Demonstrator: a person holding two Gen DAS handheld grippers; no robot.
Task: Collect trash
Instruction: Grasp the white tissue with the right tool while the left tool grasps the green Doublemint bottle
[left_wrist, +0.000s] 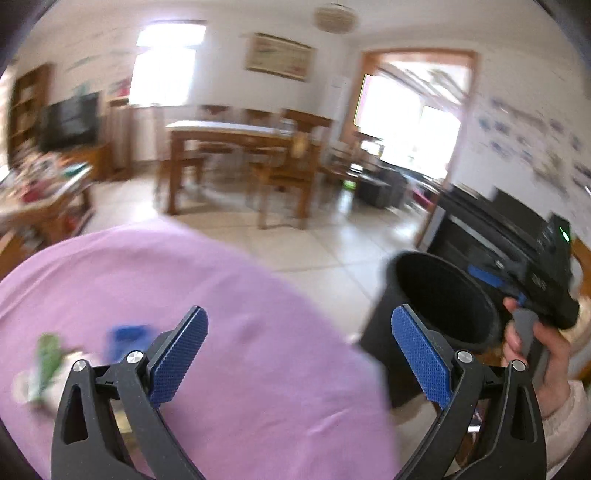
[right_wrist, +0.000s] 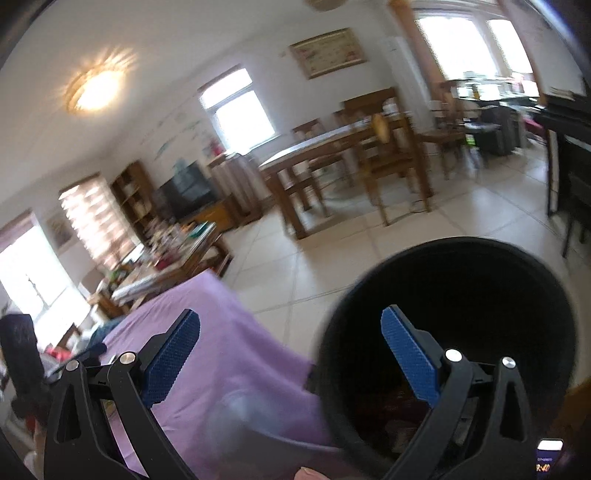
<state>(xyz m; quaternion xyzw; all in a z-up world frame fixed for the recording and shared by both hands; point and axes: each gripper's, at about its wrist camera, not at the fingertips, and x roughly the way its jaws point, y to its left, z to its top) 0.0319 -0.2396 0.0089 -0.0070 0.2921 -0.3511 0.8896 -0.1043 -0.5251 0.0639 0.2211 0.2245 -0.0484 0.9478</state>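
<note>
A black round bin (left_wrist: 439, 299) stands off the right edge of a table under a purple cloth (left_wrist: 184, 295). On the cloth at the left lie a green wrapper (left_wrist: 46, 360) and a blue scrap (left_wrist: 127, 338), both blurred. My left gripper (left_wrist: 299, 350) is open and empty above the cloth. My right gripper (right_wrist: 290, 350) is open and empty, its right finger over the bin's mouth (right_wrist: 461, 332); dark trash lies in the bin's bottom (right_wrist: 391, 410). The purple cloth (right_wrist: 221, 350) lies below its left finger. The right gripper's body (left_wrist: 546, 280), held by a hand, shows in the left wrist view.
A wooden dining table with chairs (left_wrist: 240, 155) stands across the tiled floor (left_wrist: 295, 243). A cluttered low table (left_wrist: 40, 192) and a TV (left_wrist: 70, 118) are at the left. A black piano (left_wrist: 480, 229) stands at the right wall.
</note>
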